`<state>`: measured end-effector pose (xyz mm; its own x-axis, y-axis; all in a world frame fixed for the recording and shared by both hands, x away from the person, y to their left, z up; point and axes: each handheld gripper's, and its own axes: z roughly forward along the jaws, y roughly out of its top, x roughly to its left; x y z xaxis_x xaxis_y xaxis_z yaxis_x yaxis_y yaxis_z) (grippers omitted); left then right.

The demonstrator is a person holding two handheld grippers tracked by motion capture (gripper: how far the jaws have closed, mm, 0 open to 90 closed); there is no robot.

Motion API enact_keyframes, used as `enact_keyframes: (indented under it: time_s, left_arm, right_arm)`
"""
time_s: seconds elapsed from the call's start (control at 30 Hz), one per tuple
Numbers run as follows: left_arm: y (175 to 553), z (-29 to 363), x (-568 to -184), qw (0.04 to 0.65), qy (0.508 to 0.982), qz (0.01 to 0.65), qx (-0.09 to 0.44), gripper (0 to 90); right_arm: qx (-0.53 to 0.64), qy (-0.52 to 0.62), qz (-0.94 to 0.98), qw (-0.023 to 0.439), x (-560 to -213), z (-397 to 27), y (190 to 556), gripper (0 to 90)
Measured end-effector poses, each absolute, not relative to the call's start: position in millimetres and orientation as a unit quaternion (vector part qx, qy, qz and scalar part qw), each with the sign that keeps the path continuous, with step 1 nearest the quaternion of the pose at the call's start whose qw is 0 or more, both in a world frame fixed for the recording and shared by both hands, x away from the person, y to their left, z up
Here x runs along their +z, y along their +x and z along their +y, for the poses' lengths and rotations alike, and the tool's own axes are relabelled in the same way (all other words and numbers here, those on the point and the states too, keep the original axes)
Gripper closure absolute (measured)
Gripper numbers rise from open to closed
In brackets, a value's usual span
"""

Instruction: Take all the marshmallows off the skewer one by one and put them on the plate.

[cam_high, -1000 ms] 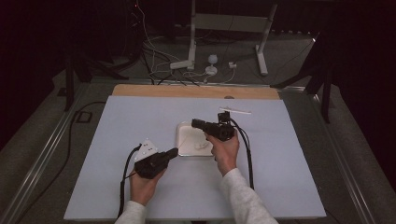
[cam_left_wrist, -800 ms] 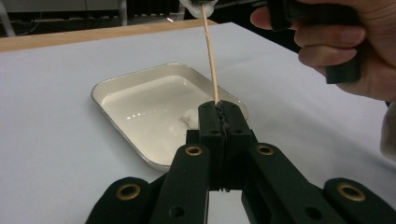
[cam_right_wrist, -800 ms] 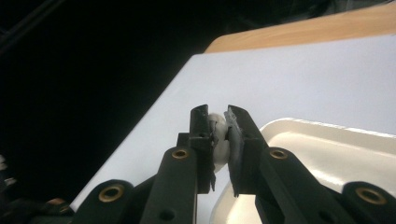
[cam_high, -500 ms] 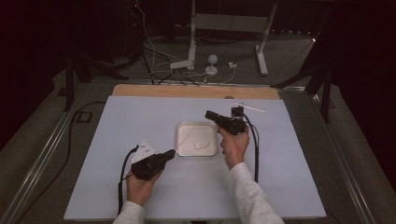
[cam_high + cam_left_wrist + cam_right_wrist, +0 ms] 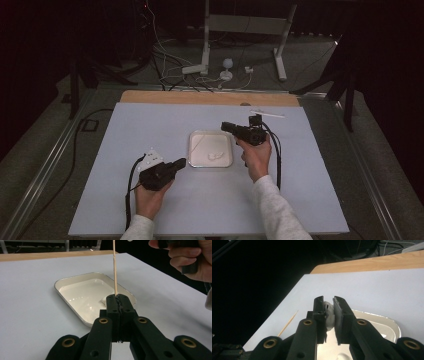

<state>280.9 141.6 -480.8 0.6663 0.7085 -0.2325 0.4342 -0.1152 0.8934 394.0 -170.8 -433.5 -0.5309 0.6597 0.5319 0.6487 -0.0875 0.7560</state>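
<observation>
A white rectangular tray [image 5: 191, 150] lies mid-table with a small white lump [image 5: 215, 156] in it. My left gripper [image 5: 178, 162] hovers at the tray's near left corner, shut on a thin wooden skewer [image 5: 115, 267] that stands up from its jaws [image 5: 117, 298]. My right gripper [image 5: 224, 126] is held over the tray's far right corner. It is shut on a soft white lump [image 5: 329, 315], and its jaws [image 5: 329, 301] have just eased slightly wider. The skewer's tip [image 5: 288, 323] also shows in the right gripper view.
The tray sits on a pale mat [image 5: 150, 125] with a wooden strip [image 5: 200, 97] along its far edge. A thin white stick [image 5: 267, 114] lies at the back right. Cables and a metal stand [image 5: 205, 50] are on the floor beyond.
My right hand has moved to the right, from over the tray's middle to its far right corner, with the white lump still in its jaws. The left hand has stayed put.
</observation>
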Motion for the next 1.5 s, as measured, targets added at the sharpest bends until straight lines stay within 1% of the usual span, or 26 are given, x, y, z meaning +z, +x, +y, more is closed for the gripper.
enact_keyframes:
  time_s: [0.37,0.63,0.73,1.0,1.27,1.43,1.5]
  left_arm:
    - [283,132,-484,0.531,0.746,0.384,0.120,90.0]
    - [284,129,-485,0.527,0.751,0.381,0.119,90.0]
    - [284,128,-486,0.520,0.754,0.382,0.121,90.0]
    - [287,127,-489,0.502,0.761,0.391,0.123,90.0]
    - [288,127,-490,0.503,0.757,0.397,0.125,90.0]
    - [288,129,-488,0.509,0.746,0.410,0.129,90.0]
    - [288,131,-488,0.511,0.741,0.415,0.130,90.0]
  right_arm:
    - [0.553,0.473,0.685,-0.021,-440,-163,393,75.0]
    - [0.550,0.468,0.691,-0.037,-445,-155,393,73.9]
    - [0.548,0.467,0.693,-0.040,-447,-153,392,71.5]
    - [0.548,0.473,0.690,-0.032,-447,-152,393,58.4]
    - [0.543,0.469,0.696,-0.019,-446,-154,392,47.1]
    - [0.549,0.443,0.709,-0.009,-443,-154,387,37.4]
    - [0.547,0.432,0.717,0.003,-442,-153,384,32.5]
